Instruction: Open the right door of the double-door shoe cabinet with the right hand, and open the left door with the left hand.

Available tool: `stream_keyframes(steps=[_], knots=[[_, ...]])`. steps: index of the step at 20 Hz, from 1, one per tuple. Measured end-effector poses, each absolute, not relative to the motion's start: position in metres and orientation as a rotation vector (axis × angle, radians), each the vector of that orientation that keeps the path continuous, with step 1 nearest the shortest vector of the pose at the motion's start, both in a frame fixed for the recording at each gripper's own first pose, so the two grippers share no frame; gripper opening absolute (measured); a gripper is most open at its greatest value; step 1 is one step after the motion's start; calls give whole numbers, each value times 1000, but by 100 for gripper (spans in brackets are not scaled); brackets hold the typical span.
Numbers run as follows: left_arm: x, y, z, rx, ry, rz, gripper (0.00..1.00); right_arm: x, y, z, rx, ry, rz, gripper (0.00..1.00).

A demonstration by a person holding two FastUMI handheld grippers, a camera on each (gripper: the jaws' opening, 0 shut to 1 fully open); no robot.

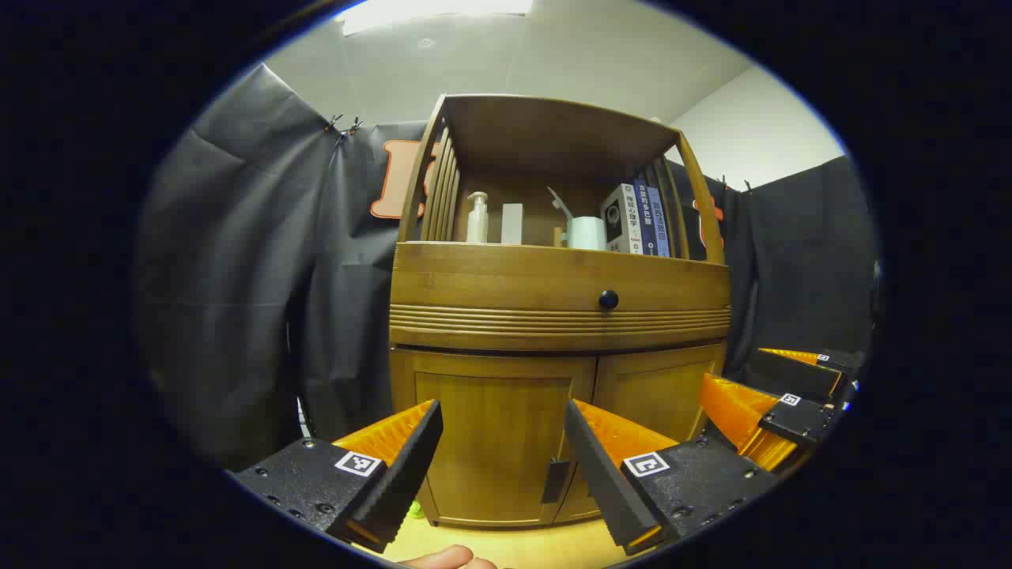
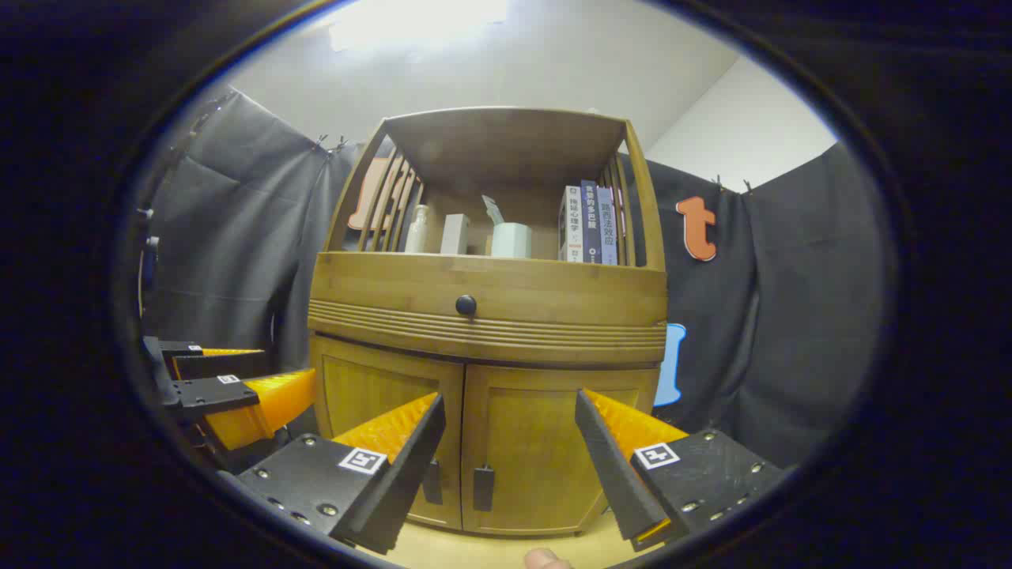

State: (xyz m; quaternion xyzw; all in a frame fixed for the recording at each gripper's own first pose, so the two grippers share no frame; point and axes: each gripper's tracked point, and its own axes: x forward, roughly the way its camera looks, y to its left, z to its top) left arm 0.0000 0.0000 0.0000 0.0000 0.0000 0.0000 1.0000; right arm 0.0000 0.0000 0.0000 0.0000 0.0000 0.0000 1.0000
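Note:
The wooden shoe cabinet (image 1: 553,276) stands straight ahead with both lower doors closed. In the left gripper view, my left gripper (image 1: 503,407) is open in front of the left door (image 1: 494,466), whose dark handle (image 1: 555,480) sits by the centre seam; the right door (image 1: 656,391) is beside it. My right gripper (image 1: 731,365) hangs open off to the right. In the right gripper view, my right gripper (image 2: 510,395) is open before the right door (image 2: 538,458) and its handle (image 2: 483,487). The left door's handle (image 2: 432,482) is partly behind a finger. The left gripper (image 2: 286,363) is at the left.
A drawer with a dark round knob (image 2: 466,305) runs above the doors. The open shelf on top holds a bottle (image 1: 477,217), a cup (image 1: 586,232) and several books (image 1: 640,220). Black cloth hangs on both sides. The floor (image 1: 514,545) is pale wood.

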Motion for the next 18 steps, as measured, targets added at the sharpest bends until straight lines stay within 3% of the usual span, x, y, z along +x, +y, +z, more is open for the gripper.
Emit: stream_keyframes(steps=[2, 3, 7, 8, 9, 12, 18], knots=[[0, -2, 0, 6, -3, -8, 95, 1, -1, -1, -9, 3, -2, 95], [2, -2, 0, 11, -6, -9, 92, 1, -1, -2, -14, 4, -3, 95], [4, 0, 2, 21, -13, -2, 92, 2, 1, 0, -28, -2, -2, 95], [4, 1, 4, 20, -14, 0, 95, 1, 1, 1, -30, -6, -1, 98], [3, 3, 4, 18, -16, 3, 92, 1, 2, 3, -31, -10, 0, 98], [1, 8, 7, 14, -25, 16, 99, -1, 3, 9, -32, -21, 3, 95], [-10, 10, 10, 16, -34, 28, 95, -9, 6, 12, -42, -28, 11, 98]])
